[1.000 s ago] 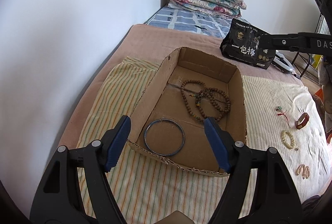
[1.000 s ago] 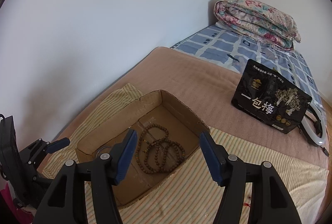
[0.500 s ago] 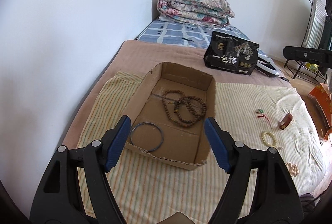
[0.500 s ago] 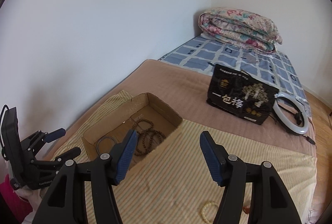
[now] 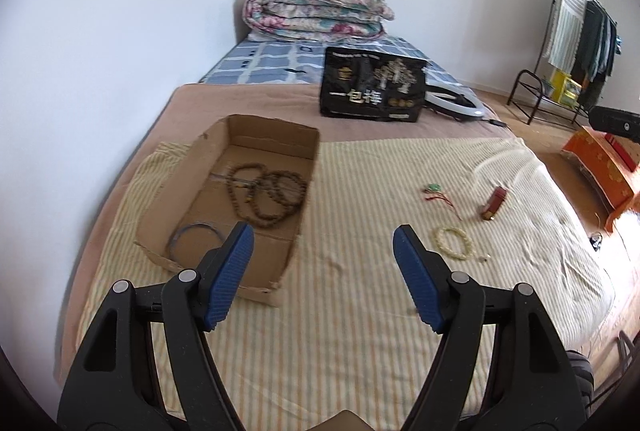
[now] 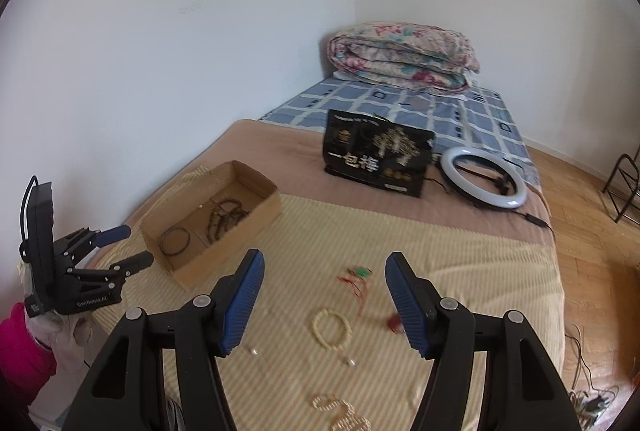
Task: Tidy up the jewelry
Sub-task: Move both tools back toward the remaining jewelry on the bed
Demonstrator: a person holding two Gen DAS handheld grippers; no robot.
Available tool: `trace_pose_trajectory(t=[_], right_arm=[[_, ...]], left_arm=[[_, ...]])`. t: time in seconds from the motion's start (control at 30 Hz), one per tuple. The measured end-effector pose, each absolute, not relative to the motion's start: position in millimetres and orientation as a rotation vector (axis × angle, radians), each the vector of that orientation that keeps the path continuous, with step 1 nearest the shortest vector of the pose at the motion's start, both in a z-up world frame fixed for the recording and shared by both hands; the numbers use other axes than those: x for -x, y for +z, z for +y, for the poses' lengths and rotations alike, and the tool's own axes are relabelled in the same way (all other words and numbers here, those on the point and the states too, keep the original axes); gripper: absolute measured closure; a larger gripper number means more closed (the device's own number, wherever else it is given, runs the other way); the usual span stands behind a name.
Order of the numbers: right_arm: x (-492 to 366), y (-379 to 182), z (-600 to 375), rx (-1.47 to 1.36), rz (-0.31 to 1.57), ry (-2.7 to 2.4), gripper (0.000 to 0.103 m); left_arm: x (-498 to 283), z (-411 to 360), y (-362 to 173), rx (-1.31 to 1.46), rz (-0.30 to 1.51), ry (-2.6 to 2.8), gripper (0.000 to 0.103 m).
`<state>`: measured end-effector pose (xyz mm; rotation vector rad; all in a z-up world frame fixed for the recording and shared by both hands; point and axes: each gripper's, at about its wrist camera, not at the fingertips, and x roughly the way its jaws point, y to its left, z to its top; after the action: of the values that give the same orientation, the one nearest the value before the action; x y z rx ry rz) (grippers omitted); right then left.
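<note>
A shallow cardboard box [image 5: 182, 173] [image 6: 266, 209] lies on a striped cloth and holds a brown bead necklace [image 5: 266, 193] [image 6: 224, 217] and a dark metal bangle [image 5: 196, 237] [image 6: 175, 240]. On the cloth to the right lie a cream bead bracelet [image 5: 454, 242] [image 6: 331, 329], a red bracelet [image 5: 495, 203] [image 6: 394, 323], a green charm on red cord [image 5: 434, 188] [image 6: 362, 273] and a pearl strand [image 6: 340, 409]. My left gripper [image 5: 323, 271] [image 6: 128, 245] is open and empty, above the cloth beside the box. My right gripper [image 6: 322, 297] is open and empty above the loose pieces.
A black printed bag [image 5: 372, 89] [image 6: 378, 159] and a white ring light [image 6: 484, 177] lie further back on the bed. A folded floral quilt [image 5: 318, 11] [image 6: 402, 59] lies at the head by the wall. An orange box [image 5: 604, 171] and a clothes rack [image 5: 580, 31] stand right of the bed.
Both grippers have pulled back from the box and swung right. The box now looks smaller and further left, and the loose jewelry on the cloth has come into the right wrist view.
</note>
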<state>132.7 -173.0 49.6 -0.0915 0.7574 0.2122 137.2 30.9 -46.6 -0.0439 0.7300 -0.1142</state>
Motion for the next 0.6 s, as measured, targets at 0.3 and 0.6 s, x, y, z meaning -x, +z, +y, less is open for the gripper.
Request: trace_pose_trajectory(t=[0.3, 0.6], right_arm=[[-85.3, 3.4, -224.5, 0.083, 0.863, 0.167, 0.037], [-66.0, -62.6, -247.5, 0.073, 1.005, 0.229, 0.037]], left_arm=[[-137.0, -10.5, -70.4, 0.024, 0.800, -0.221, 0.039], [-142.4, -41.3, -110.8, 0.001, 0.898, -0.311, 0.052]])
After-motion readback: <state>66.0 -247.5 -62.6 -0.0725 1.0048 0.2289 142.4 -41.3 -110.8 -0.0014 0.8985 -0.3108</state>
